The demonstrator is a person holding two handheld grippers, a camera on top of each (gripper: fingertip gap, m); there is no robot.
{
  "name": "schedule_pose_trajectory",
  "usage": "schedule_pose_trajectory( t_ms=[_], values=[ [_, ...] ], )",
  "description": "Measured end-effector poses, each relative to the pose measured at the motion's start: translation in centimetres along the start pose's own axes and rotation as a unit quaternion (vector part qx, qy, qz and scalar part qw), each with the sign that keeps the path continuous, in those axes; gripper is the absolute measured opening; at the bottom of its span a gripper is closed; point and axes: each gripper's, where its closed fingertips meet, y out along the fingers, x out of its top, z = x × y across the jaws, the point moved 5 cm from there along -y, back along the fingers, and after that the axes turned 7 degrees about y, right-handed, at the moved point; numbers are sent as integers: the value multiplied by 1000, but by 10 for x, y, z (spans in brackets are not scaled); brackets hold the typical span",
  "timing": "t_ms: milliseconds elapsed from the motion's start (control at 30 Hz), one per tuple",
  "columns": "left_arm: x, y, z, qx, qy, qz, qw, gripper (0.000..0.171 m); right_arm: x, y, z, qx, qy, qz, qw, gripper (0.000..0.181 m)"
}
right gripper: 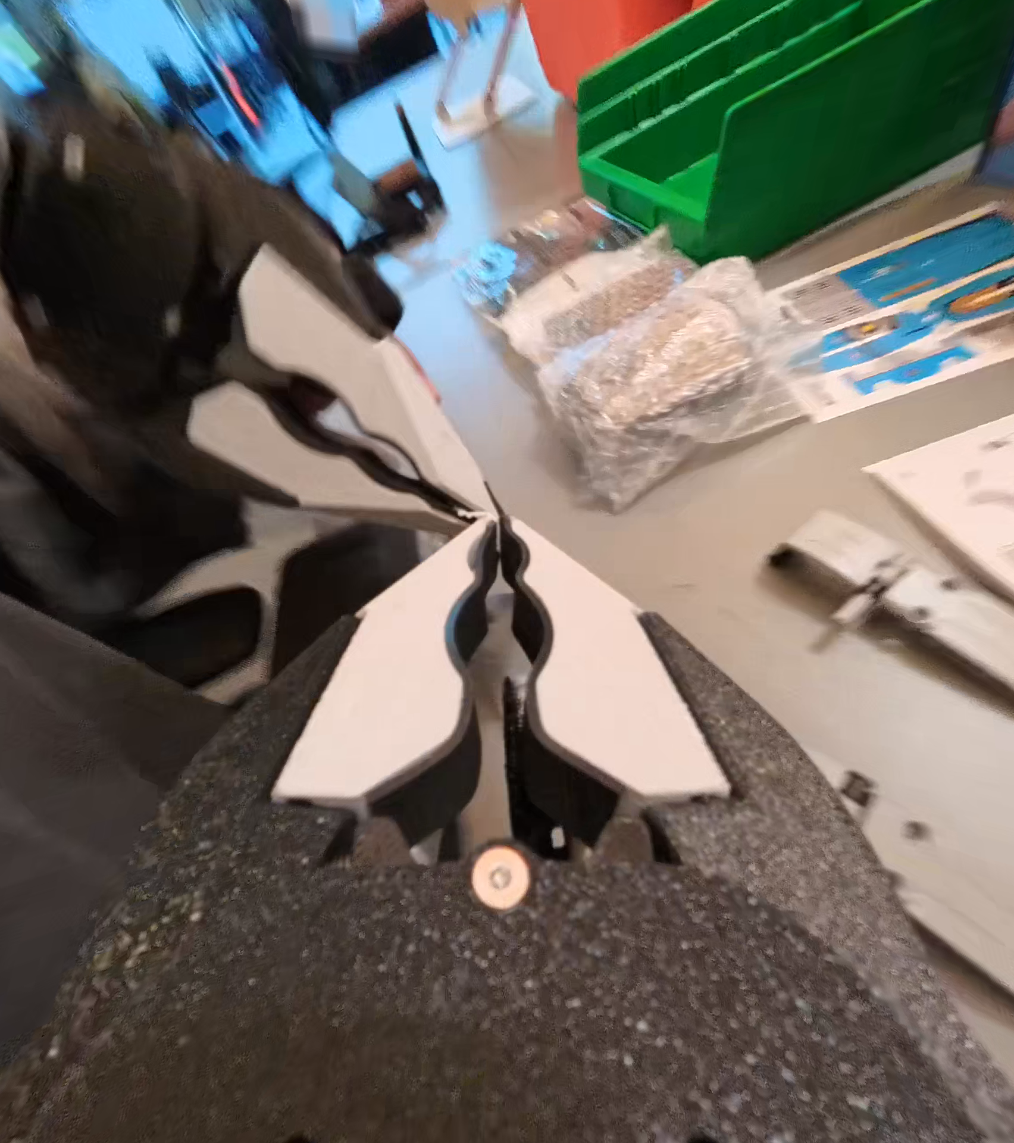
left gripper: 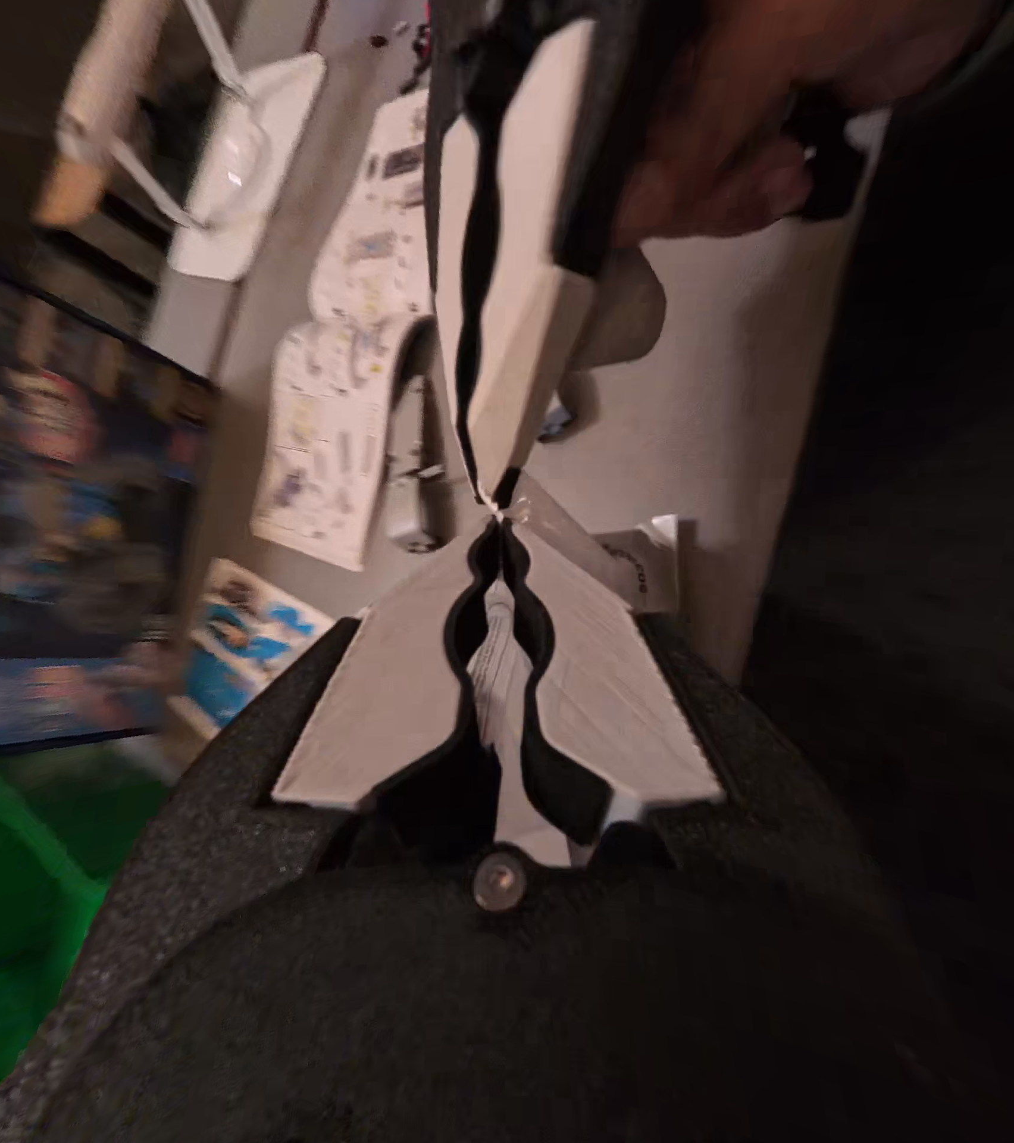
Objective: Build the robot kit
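Mid-frame, the left gripper [left gripper: 499,526] and right gripper [right gripper: 495,522] meet tip to tip, each pinching one edge of a small clear plastic bag [left gripper: 560,532], seemingly to pull it apart; wrapped parts [right gripper: 647,359] lie upper right

Right gripper [right gripper: 499,526], white fingers with black wavy pads on speckled black body: jaws pinched together at tips. Left gripper [right gripper: 472,511] enters from left, its jaws likewise closed, tips meeting right gripper's tips; anything pinched between them too small to tell. Grey tabletop [right gripper: 647,556] below. Crinkled clear plastic bags of small pieces [right gripper: 647,359] beyond. Green plastic divided bin [right gripper: 801,142] far right. Blue-and-white printed leaflet [right gripper: 937,297] beside bags. White instruction sheet [right gripper: 999,495] at right edge.
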Motion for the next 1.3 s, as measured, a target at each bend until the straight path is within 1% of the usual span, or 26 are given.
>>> schedule_pose_trajectory(
  t_ms=[33, 67, 133, 167, 267, 333, 500, 533, 567, 600, 633, 667, 700, 733, 767, 800, 867, 967, 1067, 1100, 1133, 1300],
  values=[
    [3, -1, -3, 34, 43, 17, 998, 0, 0, -1, -1, 33, 40, -13, 999, 0],
    [4, -1, -6, 66, 85, 39, 993, 0, -2, -1, -2, 48, 65, -21, 996, 0],
    [2, 3, -15, 116, 148, 85, 979, 0, -8, 4, -4, 48, 87, -21, 995, 0],
    [0, 5, -18, 133, 157, 96, 974, 0, -11, 6, -5, 49, 100, -25, 993, 0],
    [-2, 6, -24, 154, 139, 105, 973, 0, -17, 10, -6, 57, 138, -32, 988, 0],
    [-3, 8, -28, 169, 157, 123, 965, 0, -19, 11, -5, 51, 140, -24, 989, 0],
    [-5, 9, -27, 180, 152, 140, 962, 0, -18, 15, -7, 39, 152, -30, 987, 0],
    [-4, 8, -27, 174, 129, 128, 968, 0, -18, 14, -7, 46, 147, -26, 988, 0],
    [-4, 6, -24, 161, 71, 100, 979, 0, -17, 12, -6, 51, 139, -33, 988, 0],
    [-3, 3, -21, 131, -12, 62, 989, 0, -16, 9, -5, 51, 117, -38, 991, 0],
    [-4, 1, -17, 84, -110, 24, 990, 0, -15, 8, -3, 47, 90, -31, 994, 0],
    [-6, -2, -12, 38, -207, -14, 978, 0, -14, 6, 0, 42, 62, -29, 997, 0],
    [-8, -4, -9, -6, -276, -47, 960, 0, -12, 6, 3, 39, 37, -26, 998, 0],
    [-10, -6, -7, -34, -315, -70, 946, 0, -12, 6, 5, 35, 15, -19, 999, 0],
    [-11, -8, -5, -35, -326, -90, 941, 1, -10, 6, 7, 29, 6, -20, 999, 0],
    [-11, -10, -6, -30, -310, -96, 945, 0, -10, 6, 7, 28, 1, -18, 999, 0],
    [-10, -10, -9, -16, -266, -87, 960, 0, -11, 6, 6, 30, 6, -16, 999, 0],
    [-8, -11, -11, -7, -234, -88, 968, 0, -11, 5, 6, 31, -3, -19, 999, 0],
    [-8, -12, -13, -20, -215, -79, 973, 0, -11, 6, 10, -5, -78, -16, 997, 2],
    [-8, -13, -12, -21, -208, -73, 975, 0, -11, 7, 11, -25, -108, -13, 994, 9],
    [-8, -13, -12, -21, -199, -68, 977, 0, -11, 7, 14, -29, -133, -5, 991, 12],
    [-5, -14, -16, -27, -154, -50, 987, 0, -12, 8, 21, -15, -184, 25, 982, 1]
  ],
)
